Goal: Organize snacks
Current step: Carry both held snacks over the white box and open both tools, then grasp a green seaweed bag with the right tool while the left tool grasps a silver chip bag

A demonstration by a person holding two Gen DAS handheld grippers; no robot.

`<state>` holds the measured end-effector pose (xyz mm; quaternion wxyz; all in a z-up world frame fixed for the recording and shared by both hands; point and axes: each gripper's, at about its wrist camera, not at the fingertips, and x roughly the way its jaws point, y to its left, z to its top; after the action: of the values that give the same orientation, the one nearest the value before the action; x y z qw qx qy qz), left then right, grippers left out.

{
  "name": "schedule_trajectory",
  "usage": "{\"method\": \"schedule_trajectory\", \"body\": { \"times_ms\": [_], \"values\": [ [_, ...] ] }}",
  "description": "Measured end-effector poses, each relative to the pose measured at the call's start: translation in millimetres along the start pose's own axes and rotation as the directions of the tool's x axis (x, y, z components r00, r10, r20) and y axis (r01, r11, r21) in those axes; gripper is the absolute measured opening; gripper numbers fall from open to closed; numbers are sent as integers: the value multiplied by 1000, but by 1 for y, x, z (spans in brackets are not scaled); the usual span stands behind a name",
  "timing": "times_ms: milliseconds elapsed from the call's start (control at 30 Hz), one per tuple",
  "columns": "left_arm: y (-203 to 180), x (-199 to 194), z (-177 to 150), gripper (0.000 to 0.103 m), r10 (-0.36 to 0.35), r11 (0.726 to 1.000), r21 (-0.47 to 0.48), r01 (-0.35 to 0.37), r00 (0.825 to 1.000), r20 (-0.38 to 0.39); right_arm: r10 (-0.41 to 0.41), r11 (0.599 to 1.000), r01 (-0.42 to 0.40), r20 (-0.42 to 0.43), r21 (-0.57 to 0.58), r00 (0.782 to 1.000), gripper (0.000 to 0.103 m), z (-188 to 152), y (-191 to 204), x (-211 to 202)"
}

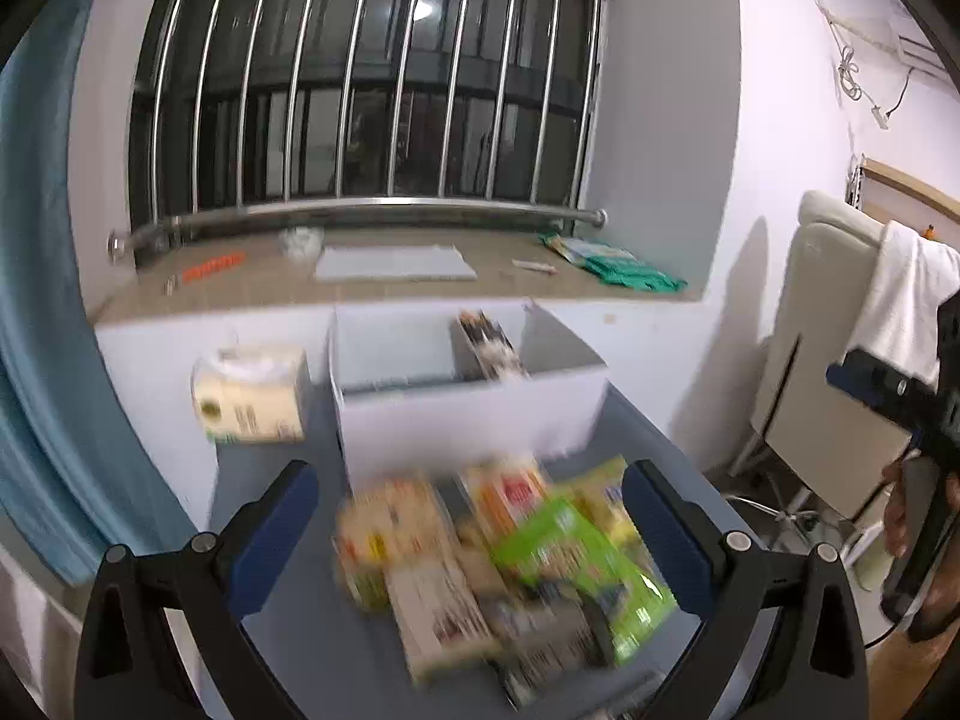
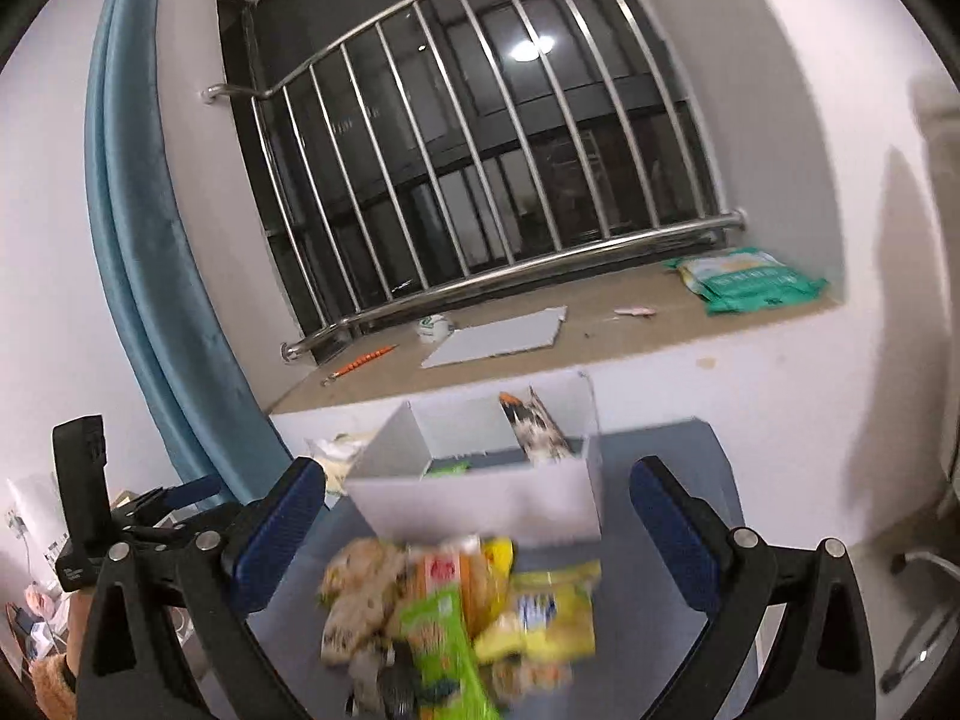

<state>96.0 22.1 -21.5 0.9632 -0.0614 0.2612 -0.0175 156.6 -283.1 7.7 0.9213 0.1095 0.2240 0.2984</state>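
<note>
While motion blur smears their labels, the snack packets (image 1: 498,564) lie heaped on the blue-grey table (image 1: 636,426), filling the 6 o'clock part of both wrist views; a bright green packet (image 2: 444,642) lies on top of the pile, with yellow packets (image 2: 552,612) at its 3 o'clock and pale ones at its 9 o'clock. At 12 o'clock from the heap, just beyond it, stands a white divided box (image 1: 468,414), one dark patterned packet (image 1: 492,348) leaning upright in its right compartment; in the right wrist view something green shows low in the left compartment. At 9 o'clock from the box sits a tissue pack (image 1: 252,396). The left gripper (image 1: 471,516) hangs with its blue pads spread wide to either side of the pile, pinching nothing, and the right gripper (image 2: 477,522) is likewise spread wide and empty above the pile. Each gripper appears at the edge of the other's view, held by a hand (image 1: 900,516). Behind the table a tiled windowsill (image 1: 270,288) carries a grey sheet (image 1: 393,264) and a stack of green pouches (image 1: 618,267) at its 3 o'clock end, under a barred window (image 1: 372,78), with a blue curtain (image 2: 144,228) at 9 o'clock.
</note>
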Motion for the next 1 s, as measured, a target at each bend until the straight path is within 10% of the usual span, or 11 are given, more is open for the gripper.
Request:
{"method": "schedule_trajectory", "body": {
  "times_ms": [267, 600, 800, 1000],
  "values": [
    [-10, -19, -52, 103, -35, 996, -84, 31, 998, -45, -107, 988, 93, -108, -125, 988, 103, -65, 12, -18],
    [6, -25, -79, 103, 3, 992, -127, -14, 996, -86, -272, 857, 145, -195, -495, 942, 103, -131, 54, 35],
    [18, -21, -90, 103, 3, 988, -155, -20, 994, -112, -365, 705, 124, -207, -698, 908, 103, -174, 74, 76],
    [22, -18, -96, 103, 0, 986, -168, -21, 992, -124, -343, 698, 81, -233, -711, 910, 103, -183, 90, 103]
  ]
}}
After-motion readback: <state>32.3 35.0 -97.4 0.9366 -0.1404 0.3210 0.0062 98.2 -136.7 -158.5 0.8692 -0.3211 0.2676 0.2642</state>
